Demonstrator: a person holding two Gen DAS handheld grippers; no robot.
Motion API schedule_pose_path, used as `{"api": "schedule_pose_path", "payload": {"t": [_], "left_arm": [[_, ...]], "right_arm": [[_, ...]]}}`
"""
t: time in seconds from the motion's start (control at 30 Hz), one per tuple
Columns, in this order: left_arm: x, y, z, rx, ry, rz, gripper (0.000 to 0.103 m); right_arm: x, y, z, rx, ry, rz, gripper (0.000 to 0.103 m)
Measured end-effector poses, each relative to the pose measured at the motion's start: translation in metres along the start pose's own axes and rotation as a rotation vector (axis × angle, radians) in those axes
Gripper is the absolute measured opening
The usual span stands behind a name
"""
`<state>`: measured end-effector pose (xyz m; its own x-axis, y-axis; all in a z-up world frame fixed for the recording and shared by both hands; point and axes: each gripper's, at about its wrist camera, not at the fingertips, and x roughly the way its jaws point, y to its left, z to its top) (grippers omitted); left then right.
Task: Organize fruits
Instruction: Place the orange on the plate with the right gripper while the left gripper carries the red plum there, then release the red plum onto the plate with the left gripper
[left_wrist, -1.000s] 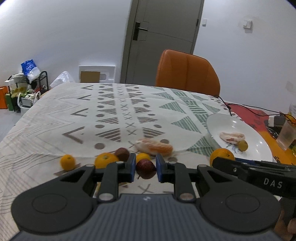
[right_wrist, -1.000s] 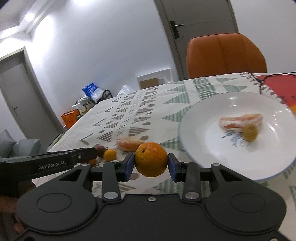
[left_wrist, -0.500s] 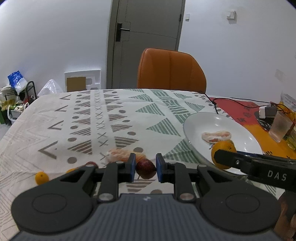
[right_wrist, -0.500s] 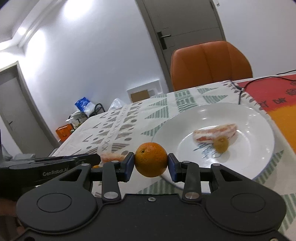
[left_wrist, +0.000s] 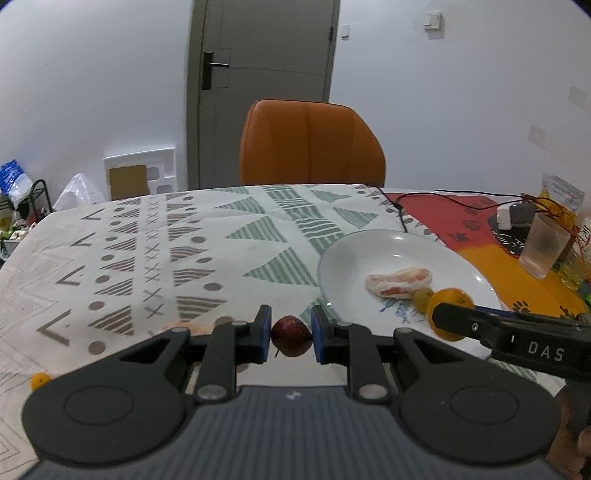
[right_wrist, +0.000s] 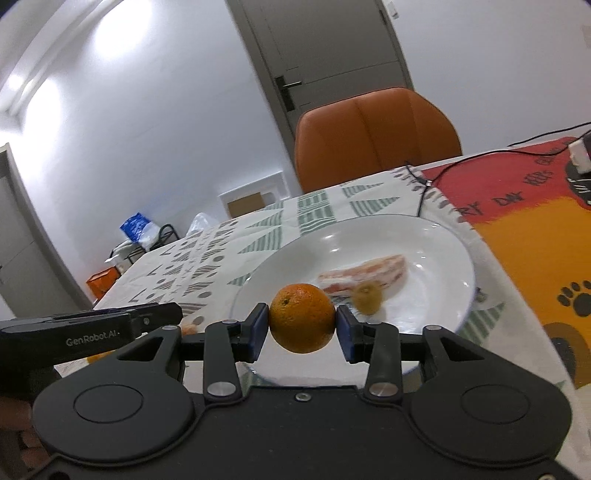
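Note:
My left gripper (left_wrist: 291, 336) is shut on a small dark red fruit (left_wrist: 291, 334), held above the patterned tablecloth just left of the white plate (left_wrist: 332, 254). My right gripper (right_wrist: 302, 328) has an orange (right_wrist: 302, 317) between its pads over the plate's (right_wrist: 447, 243) near side; its jaws are opening, with the pads still at the orange's sides. On the plate lie a peeled citrus segment (right_wrist: 365, 273) and a small yellow-green fruit (right_wrist: 365, 298). The left wrist view shows the same orange (left_wrist: 448, 300), segment (left_wrist: 399, 282) and small fruit (left_wrist: 422, 298).
A small orange (left_wrist: 38, 380) and a peeled segment (left_wrist: 188, 326) lie on the cloth at the left. An orange chair (left_wrist: 312, 144) stands behind the table. A black cable (left_wrist: 402, 210), a plastic cup (left_wrist: 543, 247) and a red-orange mat (right_wrist: 535, 229) are right of the plate.
Both grippers have moved right with their fruit. The orange now hangs over the plate, and the fruits left on the cloth have slid to the left edge of view.

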<state>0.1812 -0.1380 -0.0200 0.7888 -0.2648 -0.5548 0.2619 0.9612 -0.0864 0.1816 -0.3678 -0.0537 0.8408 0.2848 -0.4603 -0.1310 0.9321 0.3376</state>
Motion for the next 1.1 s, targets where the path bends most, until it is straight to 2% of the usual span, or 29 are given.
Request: {"api": "schedule_pose_path", "payload": {"t": [0.17,0.73,0.9,1.0,1.07,1.1], "left_arm": [[0.004,-0.013,0.005,0.022,-0.006,-0.024,0.021],[0.021,-0.051,0.019,0.075,-0.022,-0.109,0.022],[0.018,-0.049,0.020,0.078,-0.011,-0.096,0.028],[0.014,-0.040,0.018,0.060,-0.011,-0.066,0.041],[0.010,-0.032,0.018,0.047,-0.018,-0.046,0.054],[0.008,-0.029,0.018,0.039,-0.023,-0.032,0.057]], "right_arm": [[-0.009,-0.006,0.002,0.003,-0.042,-0.026,0.045],[-0.028,-0.023,-0.003,0.020,-0.043,-0.089,0.047],[-0.026,-0.021,-0.003,0.024,-0.047,-0.095,0.049],[-0.024,-0.017,-0.004,0.018,-0.047,-0.088,0.053],[-0.023,-0.014,-0.004,0.011,-0.049,-0.079,0.056],[-0.022,-0.012,-0.004,0.007,-0.050,-0.075,0.058]]}}
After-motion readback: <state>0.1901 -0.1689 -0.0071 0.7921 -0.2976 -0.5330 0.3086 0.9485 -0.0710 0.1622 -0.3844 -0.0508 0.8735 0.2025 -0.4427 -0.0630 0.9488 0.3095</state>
